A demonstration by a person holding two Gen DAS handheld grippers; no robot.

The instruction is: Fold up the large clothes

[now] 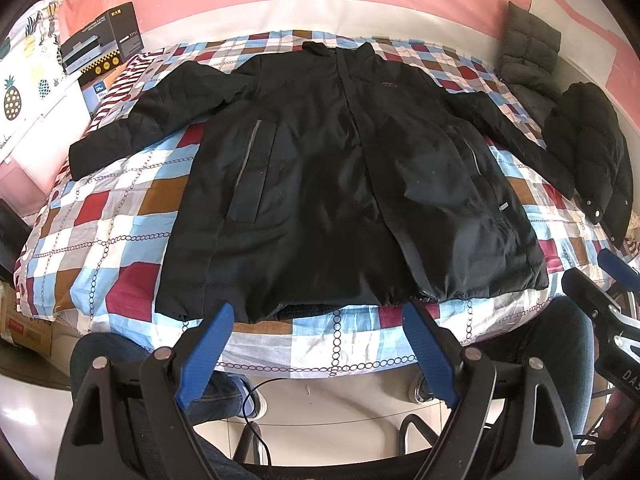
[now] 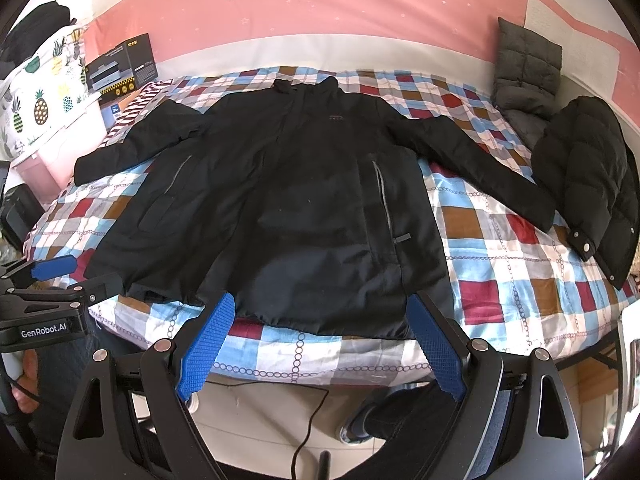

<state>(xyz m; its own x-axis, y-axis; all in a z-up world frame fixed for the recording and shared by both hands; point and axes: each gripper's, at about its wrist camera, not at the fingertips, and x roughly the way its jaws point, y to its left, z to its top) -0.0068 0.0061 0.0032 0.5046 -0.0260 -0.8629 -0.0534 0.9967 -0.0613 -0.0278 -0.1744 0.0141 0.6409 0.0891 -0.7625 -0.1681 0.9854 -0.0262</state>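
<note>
A large black jacket (image 1: 340,184) lies flat and face up on the checked bedspread (image 1: 120,216), sleeves spread to both sides, hem toward me; it also shows in the right wrist view (image 2: 304,208). My left gripper (image 1: 318,314) is open and empty, held just in front of the hem's middle. My right gripper (image 2: 320,306) is open and empty, in front of the hem's right half. Each gripper shows at the edge of the other's view, the right gripper (image 1: 618,266) at the right and the left gripper (image 2: 54,268) at the left.
A second black puffer coat (image 2: 592,184) lies bunched at the bed's right edge, with a grey quilted cushion (image 2: 524,64) behind it. Cardboard boxes (image 1: 104,40) and a pineapple-print pillow (image 2: 44,92) stand at the back left. My legs and a cable (image 2: 308,420) are below the bed's front edge.
</note>
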